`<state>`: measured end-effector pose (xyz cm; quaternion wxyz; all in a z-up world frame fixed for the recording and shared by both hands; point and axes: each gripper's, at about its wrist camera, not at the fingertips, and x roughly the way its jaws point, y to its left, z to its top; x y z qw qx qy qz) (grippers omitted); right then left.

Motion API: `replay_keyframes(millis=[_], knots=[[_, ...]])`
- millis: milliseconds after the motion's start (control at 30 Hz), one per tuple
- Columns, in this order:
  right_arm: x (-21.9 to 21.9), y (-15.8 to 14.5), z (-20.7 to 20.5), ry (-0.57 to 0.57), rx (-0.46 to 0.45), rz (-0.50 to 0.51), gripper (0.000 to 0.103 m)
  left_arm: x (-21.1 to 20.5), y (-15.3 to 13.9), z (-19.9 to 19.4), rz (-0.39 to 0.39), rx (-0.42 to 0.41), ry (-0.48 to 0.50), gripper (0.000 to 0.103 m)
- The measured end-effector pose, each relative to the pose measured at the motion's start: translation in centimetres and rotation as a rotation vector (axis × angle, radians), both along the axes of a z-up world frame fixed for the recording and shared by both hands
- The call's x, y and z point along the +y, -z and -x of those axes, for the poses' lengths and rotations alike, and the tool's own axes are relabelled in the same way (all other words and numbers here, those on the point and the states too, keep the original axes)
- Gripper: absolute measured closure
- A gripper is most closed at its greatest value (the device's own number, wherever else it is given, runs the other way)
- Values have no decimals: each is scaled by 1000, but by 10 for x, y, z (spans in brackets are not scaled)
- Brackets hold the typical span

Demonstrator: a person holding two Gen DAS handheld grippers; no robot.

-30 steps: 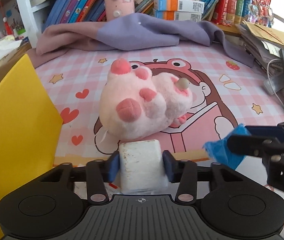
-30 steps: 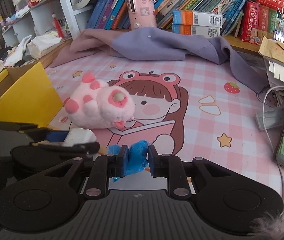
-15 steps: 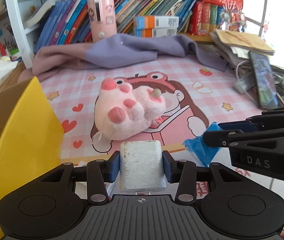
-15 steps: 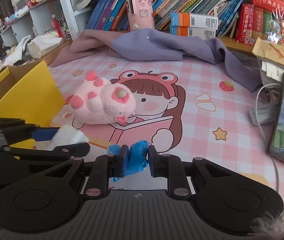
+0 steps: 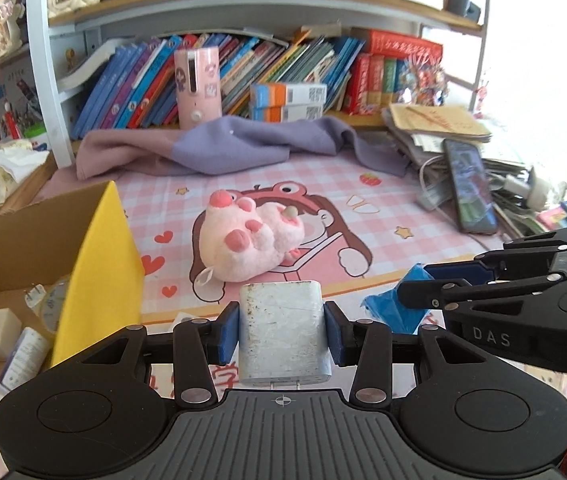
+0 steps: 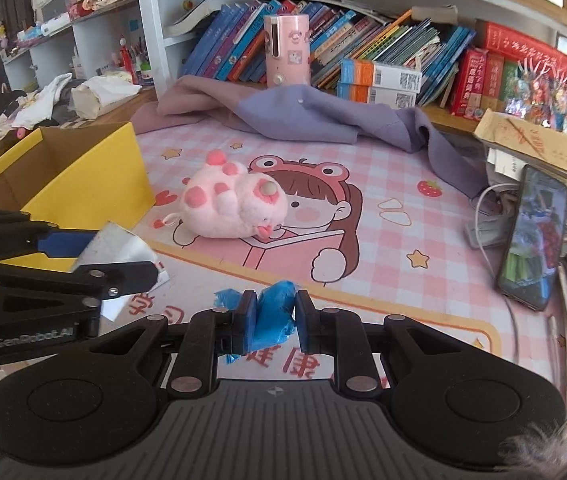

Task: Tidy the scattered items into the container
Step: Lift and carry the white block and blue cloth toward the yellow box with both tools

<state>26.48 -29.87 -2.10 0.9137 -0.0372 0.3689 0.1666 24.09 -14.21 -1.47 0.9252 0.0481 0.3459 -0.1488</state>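
My left gripper (image 5: 281,330) is shut on a scuffed white charger block (image 5: 283,336), held above the pink mat; it also shows in the right wrist view (image 6: 111,246). My right gripper (image 6: 270,322) is shut on a crumpled blue plastic bag (image 6: 273,316), which also shows in the left wrist view (image 5: 393,308). A pink plush toy (image 5: 249,242) lies on the mat ahead (image 6: 233,204). The yellow cardboard box (image 5: 99,256) stands open at the left with several small items inside; it also shows in the right wrist view (image 6: 83,172).
A purple cloth (image 5: 235,146) lies at the back of the mat below a shelf of books (image 5: 267,72). A phone (image 5: 469,186), cables and stacked papers (image 5: 439,124) sit at the right. A pink cylinder (image 6: 286,50) stands among the books.
Both grippers have risen and pulled back with their loads, so the box's inside and more of the shelf now show. The plush toy has not moved.
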Motion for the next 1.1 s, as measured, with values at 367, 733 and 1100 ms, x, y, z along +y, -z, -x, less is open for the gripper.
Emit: replay_keyframes(millis=[367,733,1100], knots=[[25,-10,59,64,-35,18,84,27,-5,54,8,-40,64,61],[74,-10,144,64,-35,38,84,84,-8,128,12,-63,47,61],[121,-9,196,56,-45,16,84,130,-6,173,-7,-46,42,61]])
